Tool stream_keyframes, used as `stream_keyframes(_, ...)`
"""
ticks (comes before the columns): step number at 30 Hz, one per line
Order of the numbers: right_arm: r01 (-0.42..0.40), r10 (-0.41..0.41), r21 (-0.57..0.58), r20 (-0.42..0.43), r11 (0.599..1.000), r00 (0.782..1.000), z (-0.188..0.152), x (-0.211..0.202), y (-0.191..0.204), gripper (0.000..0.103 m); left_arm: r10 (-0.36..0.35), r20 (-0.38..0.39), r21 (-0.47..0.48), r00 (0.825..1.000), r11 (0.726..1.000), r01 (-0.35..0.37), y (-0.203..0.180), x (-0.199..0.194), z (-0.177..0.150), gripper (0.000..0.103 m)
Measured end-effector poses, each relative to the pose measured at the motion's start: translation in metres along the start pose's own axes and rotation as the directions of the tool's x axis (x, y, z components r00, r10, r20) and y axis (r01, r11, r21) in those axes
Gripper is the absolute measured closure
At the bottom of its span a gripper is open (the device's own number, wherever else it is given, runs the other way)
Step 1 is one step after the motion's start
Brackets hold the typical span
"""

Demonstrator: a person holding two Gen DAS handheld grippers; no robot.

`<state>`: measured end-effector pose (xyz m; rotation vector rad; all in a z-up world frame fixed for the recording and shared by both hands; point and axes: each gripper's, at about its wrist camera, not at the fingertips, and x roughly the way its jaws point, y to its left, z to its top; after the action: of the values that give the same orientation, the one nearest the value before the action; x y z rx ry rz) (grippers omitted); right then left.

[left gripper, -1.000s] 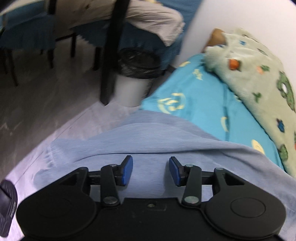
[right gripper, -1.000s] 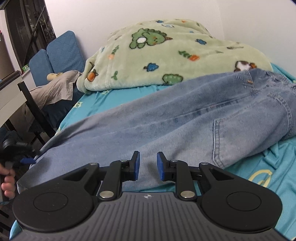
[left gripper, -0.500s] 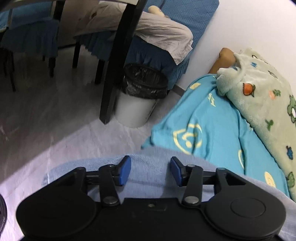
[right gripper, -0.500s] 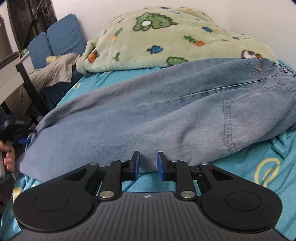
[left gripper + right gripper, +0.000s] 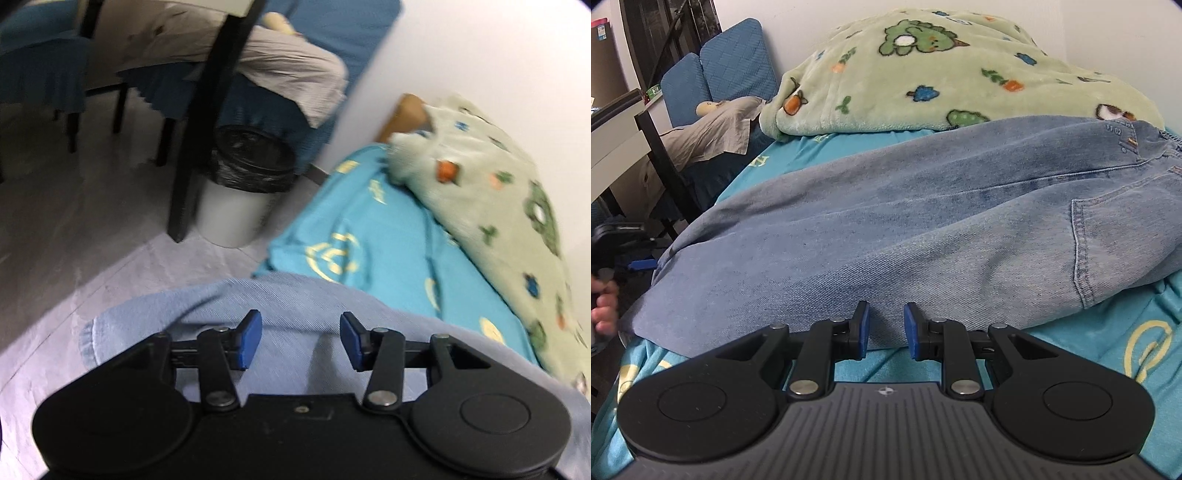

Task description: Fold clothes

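Light blue jeans (image 5: 886, 221) lie lengthwise across the turquoise bedsheet (image 5: 1126, 332), waist and back pocket to the right, leg ends to the left. My right gripper (image 5: 885, 326) is open with nothing between its fingers, hovering at the near edge of the jeans' leg. In the left wrist view the leg end of the jeans (image 5: 288, 306) hangs over the bed's edge. My left gripper (image 5: 301, 338) is open just over that cloth. The left gripper (image 5: 631, 251) and a hand (image 5: 604, 306) also show at the far left of the right wrist view.
A green patterned fleece blanket (image 5: 942, 74) is heaped behind the jeans against the wall. Beside the bed stand a white bin with a black liner (image 5: 240, 192), a black table leg (image 5: 207, 122) and blue chairs with a grey garment (image 5: 288, 70).
The right gripper has drawn back to the jeans' near edge. The left view swung from the cloth toward the floor, then back; more of the leg end shows now. Both stay open.
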<state>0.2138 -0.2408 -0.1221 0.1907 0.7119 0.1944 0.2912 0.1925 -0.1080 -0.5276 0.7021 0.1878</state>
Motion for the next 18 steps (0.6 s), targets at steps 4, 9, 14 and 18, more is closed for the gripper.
stream_keyframes(4,-0.003,0.003,-0.009,0.012,1.0,1.0,0.0,-0.005,0.002,0.08,0.085,-0.083,0.012,0.993,0.996,-0.084,0.0,0.002,-0.004,0.058)
stream_keyframes(9,-0.004,0.004,0.003,0.014,1.0,1.0,0.0,-0.01,0.001,0.08,0.147,-0.122,0.0,0.982,0.989,-0.148,0.013,0.031,0.001,0.055)
stream_keyframes(14,-0.005,0.005,0.036,0.002,0.999,1.0,0.001,-0.007,-0.004,0.08,0.176,-0.124,-0.096,0.977,0.977,-0.188,0.031,0.049,0.01,0.053)
stream_keyframes(18,-0.021,0.022,0.045,-0.018,0.999,1.0,-0.001,-0.003,-0.002,0.08,0.162,-0.119,-0.167,0.98,0.969,-0.181,0.045,0.062,0.023,0.053)
